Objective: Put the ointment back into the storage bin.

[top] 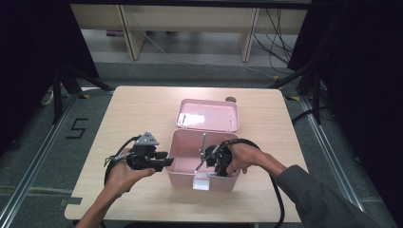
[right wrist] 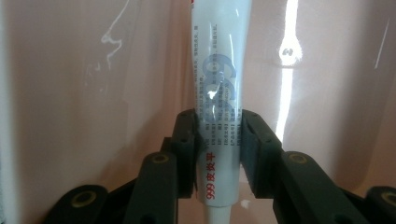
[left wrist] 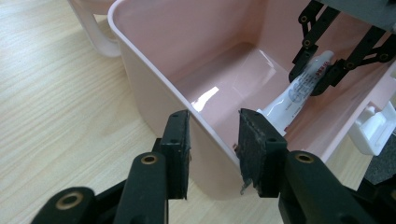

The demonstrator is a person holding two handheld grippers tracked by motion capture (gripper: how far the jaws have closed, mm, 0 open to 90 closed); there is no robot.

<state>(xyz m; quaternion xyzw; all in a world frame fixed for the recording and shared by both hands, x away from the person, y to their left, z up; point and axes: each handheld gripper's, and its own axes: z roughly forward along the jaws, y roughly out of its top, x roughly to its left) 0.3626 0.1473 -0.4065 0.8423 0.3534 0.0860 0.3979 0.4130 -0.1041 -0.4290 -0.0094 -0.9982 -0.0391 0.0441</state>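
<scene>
Right hand-held gripper (right wrist: 218, 156) clamps white tube (right wrist: 219, 84) inside pink box (left wrist: 154, 93).

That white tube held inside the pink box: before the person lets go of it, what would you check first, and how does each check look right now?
1. Tube gripped firmly by the right gripper: ok, both pads press its sides.
2. Tube inside the pink box, not over the table: ok, pink walls surround it.
3. Box steadied by the left gripper: cannot tell; its jaws straddle the box wall, one outside and one inside, with gaps visible, so not clamped.
4. Lid out of the way: ok, it lies open behind the box.
5. Box floor free where the tube would land: ok, no other item visible there.
6. Tube tip touching the floor: cannot tell.
</scene>
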